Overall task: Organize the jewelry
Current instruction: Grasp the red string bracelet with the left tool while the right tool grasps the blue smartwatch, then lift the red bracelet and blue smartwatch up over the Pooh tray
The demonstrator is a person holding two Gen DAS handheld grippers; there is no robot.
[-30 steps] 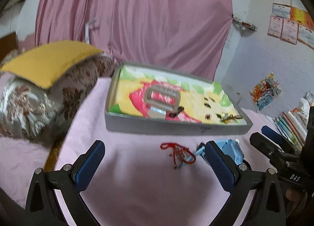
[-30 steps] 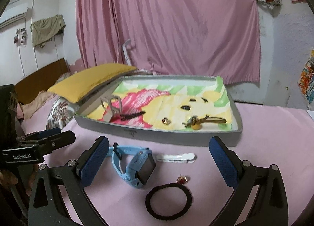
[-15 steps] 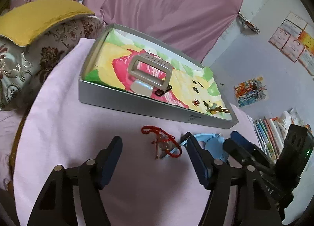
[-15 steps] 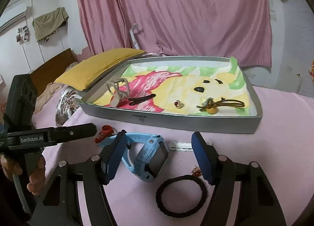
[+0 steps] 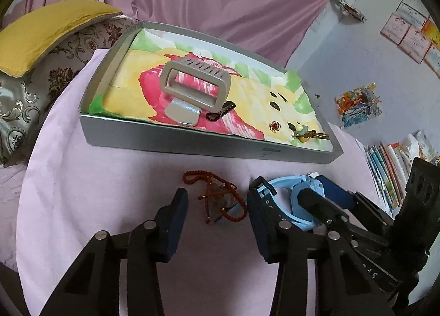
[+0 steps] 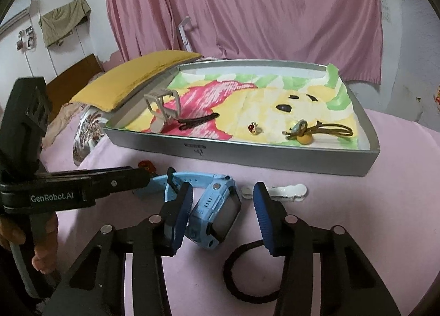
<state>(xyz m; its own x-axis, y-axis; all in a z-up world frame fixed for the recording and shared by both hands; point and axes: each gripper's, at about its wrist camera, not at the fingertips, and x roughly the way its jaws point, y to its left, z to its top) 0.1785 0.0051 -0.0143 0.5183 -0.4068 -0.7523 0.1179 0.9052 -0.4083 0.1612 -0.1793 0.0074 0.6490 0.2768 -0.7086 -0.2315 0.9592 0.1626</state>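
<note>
On the pink cloth before the tray (image 5: 176,142), both half-open grippers are closing, left gripper (image 5: 217,206) around the limp, snag-prone red bracelet (image 5: 217,192), right gripper (image 6: 221,200) around the rigid blue watch (image 6: 217,208), neither gripped yet.

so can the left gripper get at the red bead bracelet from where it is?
Probably yes: the red bead bracelet lies on the cloth between the left gripper's closing jaws, pads not yet touching it.
</note>
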